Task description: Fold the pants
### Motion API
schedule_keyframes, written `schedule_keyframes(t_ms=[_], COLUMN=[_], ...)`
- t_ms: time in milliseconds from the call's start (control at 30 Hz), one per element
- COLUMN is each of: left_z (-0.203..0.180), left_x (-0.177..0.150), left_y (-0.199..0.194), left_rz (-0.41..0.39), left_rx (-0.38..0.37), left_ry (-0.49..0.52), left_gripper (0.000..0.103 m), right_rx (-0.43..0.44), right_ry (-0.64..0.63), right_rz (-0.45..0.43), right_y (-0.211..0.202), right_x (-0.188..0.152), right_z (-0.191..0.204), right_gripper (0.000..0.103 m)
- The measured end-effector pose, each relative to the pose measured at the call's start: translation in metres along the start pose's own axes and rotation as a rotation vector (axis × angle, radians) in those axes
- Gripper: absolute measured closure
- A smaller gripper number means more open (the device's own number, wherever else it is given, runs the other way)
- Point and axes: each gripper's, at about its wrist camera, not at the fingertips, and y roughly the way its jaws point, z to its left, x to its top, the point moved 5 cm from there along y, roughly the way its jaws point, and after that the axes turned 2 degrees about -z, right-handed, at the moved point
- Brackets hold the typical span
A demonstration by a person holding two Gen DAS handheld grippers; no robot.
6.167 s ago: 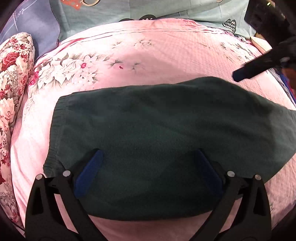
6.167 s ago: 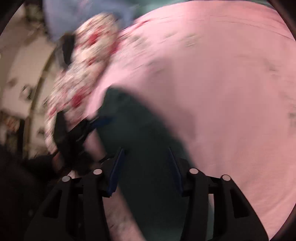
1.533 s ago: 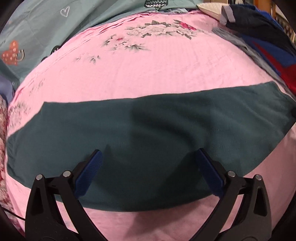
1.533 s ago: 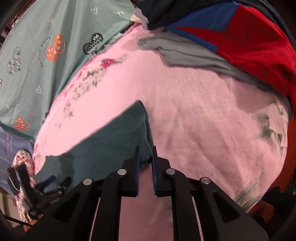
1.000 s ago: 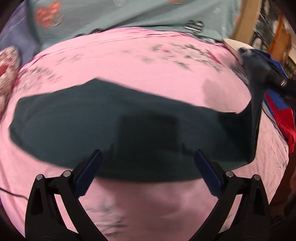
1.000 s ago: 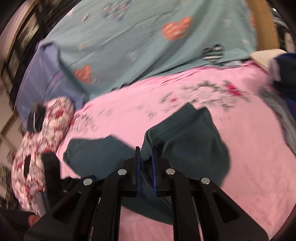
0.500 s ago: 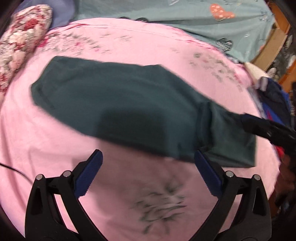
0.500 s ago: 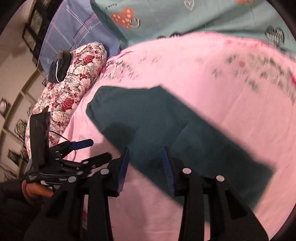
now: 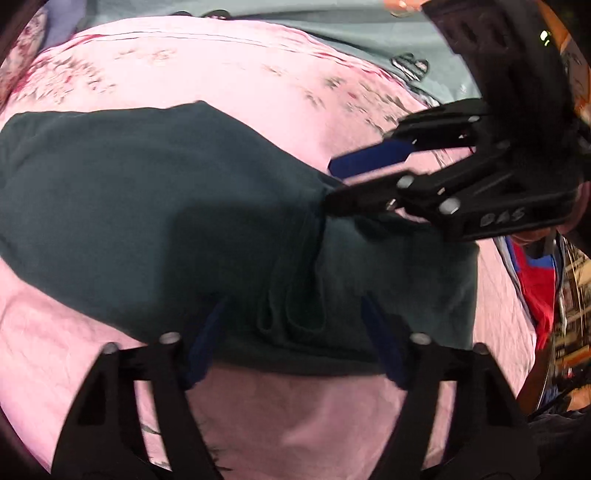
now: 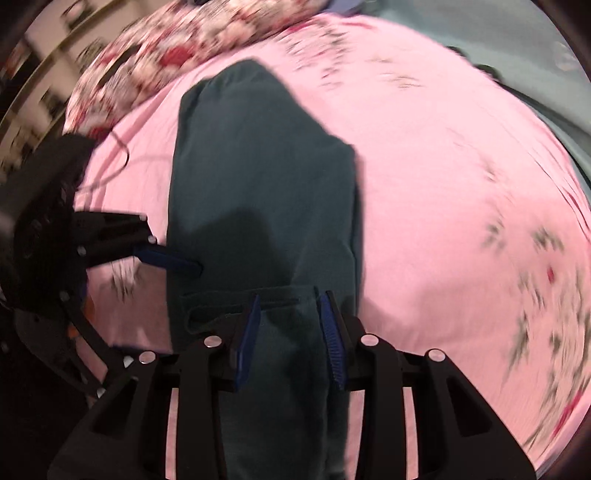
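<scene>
The dark green pants point(image 9: 147, 206) lie on the pink bed sheet point(image 9: 221, 66), with the leg end folded back over the body; a rumpled hem edge point(image 9: 291, 310) sits near my left gripper. My left gripper point(image 9: 295, 339) is open, its blue pads over the near edge of the fold. My right gripper point(image 10: 291, 332) is open, its pads astride the folded leg end point(image 10: 284, 369). In the left wrist view the right gripper point(image 9: 332, 181) reaches in from the right and touches the pants. In the right wrist view the left gripper point(image 10: 184, 264) is at the pants' left edge point(image 10: 258, 166).
A floral pillow point(image 10: 184, 40) lies beyond the pants' far end. A teal patterned cover point(image 9: 351, 29) is at the back of the bed. Red and blue clothes point(image 9: 535, 288) are heaped at the right edge. A thin black cable point(image 10: 118, 162) crosses the sheet.
The right gripper carried the leg end over the pants, let go and opened. Both grippers have come down close to the folded edge. The left gripper stayed open.
</scene>
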Motion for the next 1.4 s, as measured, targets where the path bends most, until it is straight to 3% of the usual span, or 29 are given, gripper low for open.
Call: schedule_keyframes(t_ms=[133,167,433,567,633,767,867,933,1000,1067,1133,1233,1300,1400], left_z=[0.007,0.007,0.003,0.003,0.005,0.02,0.04,0.052,0.058,0.056,0.048,0.018,-0.006,-0.012], left_x=[0.001,0.001,0.0,0.001,0.004,0.016,0.014,0.007,0.005,0.012,0.022,0.034,0.036,0.021], left_y=[-0.002,-0.002,0.0,-0.003,-0.013,-0.037,-0.035,-0.025,-0.025,-0.038,-0.051,-0.054,-0.04,0.0], left_rz=[-0.003,0.002,0.031,0.037,0.013,-0.06,-0.055,-0.015,0.0,-0.028,-0.077,-0.11,-0.093,0.009], left_rx=[0.019,0.008,0.017,0.003,0.005,0.04,0.101,0.137,0.141,0.132,0.095,-0.022,-0.074,-0.033], left_ry=[-0.06,-0.066,-0.067,-0.056,-0.051,-0.071,-0.071,-0.074,-0.07,-0.07,-0.071,-0.024,0.043,0.092], left_gripper=[0.075,0.078,0.079,0.081,0.09,0.09,0.09,0.09,0.089,0.081,0.067,0.06,0.056,0.056], right_rx=[0.049,0.05,0.079,0.067,0.062,0.039,0.016,0.003,-0.049,-0.071,-0.054,-0.054,-0.028,0.069], right_ry=[-0.039,-0.053,-0.033,-0.053,-0.054,-0.066,-0.031,0.012,0.061,0.105,0.183,0.322,0.413,0.533], right_rz=[0.06,0.071,0.105,0.058,-0.001,-0.055,-0.05,-0.045,-0.044,-0.12,-0.202,-0.238,-0.26,-0.293], right_y=[0.013,0.014,0.022,0.008,-0.008,-0.006,0.021,0.037,0.026,-0.006,-0.043,-0.076,-0.087,-0.088], right_x=[-0.004,-0.006,-0.007,-0.002,0.008,0.027,0.032,0.034,0.033,0.026,0.008,-0.035,-0.063,-0.101], right_z=[0.0,0.002,-0.004,-0.003,-0.002,0.008,0.006,0.0,-0.008,-0.011,-0.014,-0.016,-0.012,0.007], right_gripper=[0.079,0.081,0.08,0.095,0.096,0.096,0.096,0.086,0.073,0.073,0.073,0.073,0.073,0.073])
